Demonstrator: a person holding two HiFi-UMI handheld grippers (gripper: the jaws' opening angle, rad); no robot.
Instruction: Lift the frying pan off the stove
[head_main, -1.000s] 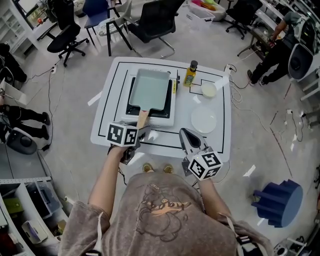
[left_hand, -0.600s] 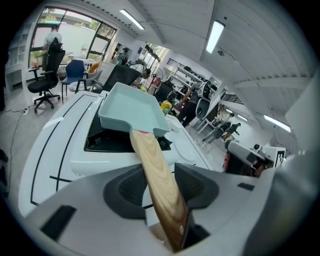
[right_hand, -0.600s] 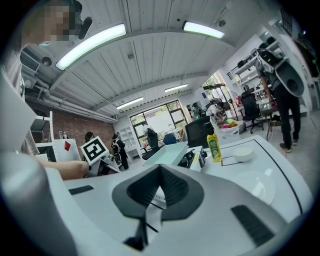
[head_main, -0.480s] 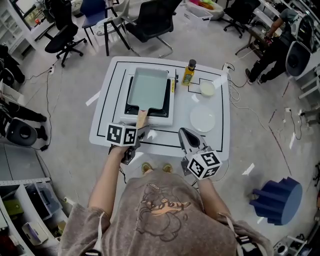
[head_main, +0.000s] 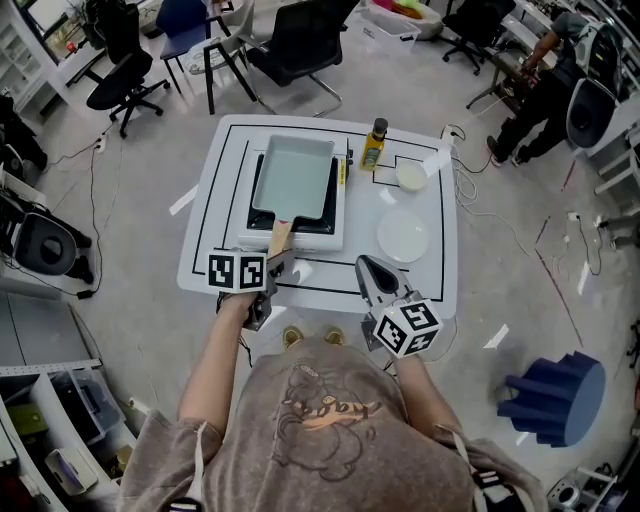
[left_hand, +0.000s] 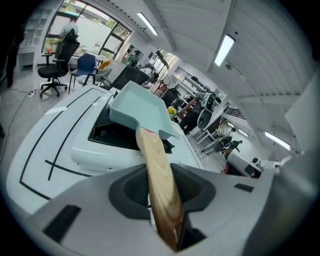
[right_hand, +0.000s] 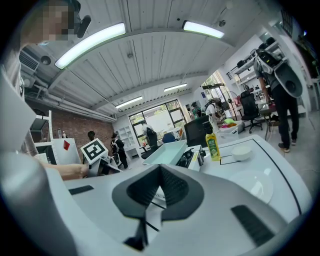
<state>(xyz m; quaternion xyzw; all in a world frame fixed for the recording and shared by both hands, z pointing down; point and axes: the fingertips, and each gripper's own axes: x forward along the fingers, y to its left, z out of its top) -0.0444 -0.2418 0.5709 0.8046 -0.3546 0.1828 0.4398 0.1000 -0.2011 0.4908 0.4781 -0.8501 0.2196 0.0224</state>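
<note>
The pale green rectangular frying pan (head_main: 295, 178) sits on the white stove (head_main: 338, 228) at the table's left half, its wooden handle (head_main: 279, 238) pointing at me. My left gripper (head_main: 274, 264) is at the handle's end. In the left gripper view the handle (left_hand: 159, 185) runs between the jaws, which have just been closing, and both pads press on it; the pan (left_hand: 137, 107) rests on the stove beyond. My right gripper (head_main: 368, 266) hovers at the table's front edge, right of the stove, shut with nothing in it (right_hand: 159, 170).
A yellow oil bottle (head_main: 374, 146), a small white bowl (head_main: 410, 177) and a white plate (head_main: 404, 237) stand right of the stove on the white table (head_main: 212, 235). Office chairs (head_main: 300, 40) stand behind the table; a person (head_main: 525, 85) is at the far right.
The left gripper's marker cube has rolled a little and its jaws have drawn in on the wooden handle. The pan and the right gripper have stayed where they were.
</note>
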